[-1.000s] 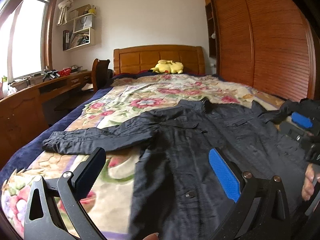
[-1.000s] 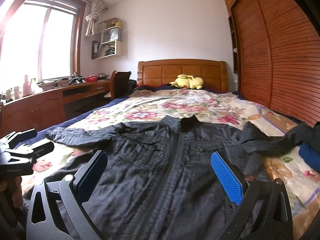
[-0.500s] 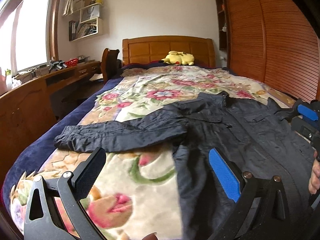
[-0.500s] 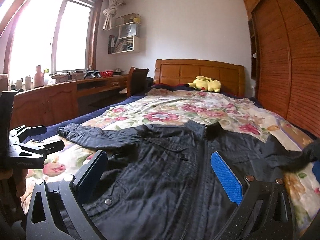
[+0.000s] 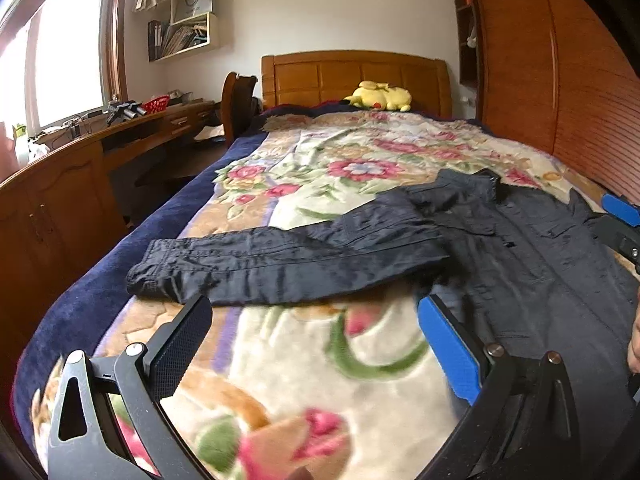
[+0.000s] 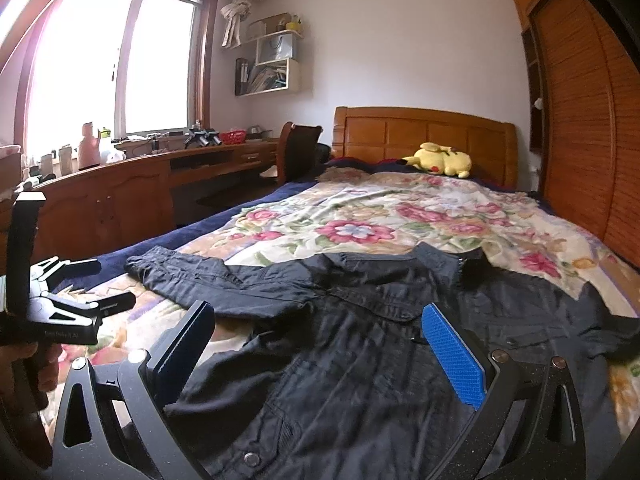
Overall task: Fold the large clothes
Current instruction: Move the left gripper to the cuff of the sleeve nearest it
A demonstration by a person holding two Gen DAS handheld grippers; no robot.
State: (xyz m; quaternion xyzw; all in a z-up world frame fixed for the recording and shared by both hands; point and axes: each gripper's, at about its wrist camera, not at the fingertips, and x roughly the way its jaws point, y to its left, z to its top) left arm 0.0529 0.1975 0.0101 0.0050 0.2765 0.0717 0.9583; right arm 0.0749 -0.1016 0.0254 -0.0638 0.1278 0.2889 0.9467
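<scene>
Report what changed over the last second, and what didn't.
The left gripper swung left, off the jacket's body toward its outstretched sleeve. The right gripper also turned leftward over the jacket. Both are open as before, gripping nothing. Jacket and yellow plush toy unmoved.

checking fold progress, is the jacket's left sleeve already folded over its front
No, the sleeve lies stretched out sideways across the floral blanket, away from the jacket body.

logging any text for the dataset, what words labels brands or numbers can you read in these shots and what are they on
Nothing can be read for certain.
Left gripper: a small pale line of print on its black body, too blurred to read.
Books on the wall shelf: spines too small to read.
Dark jacket: no label or print shows.
Yellow plush toy: no writing shows.
</scene>
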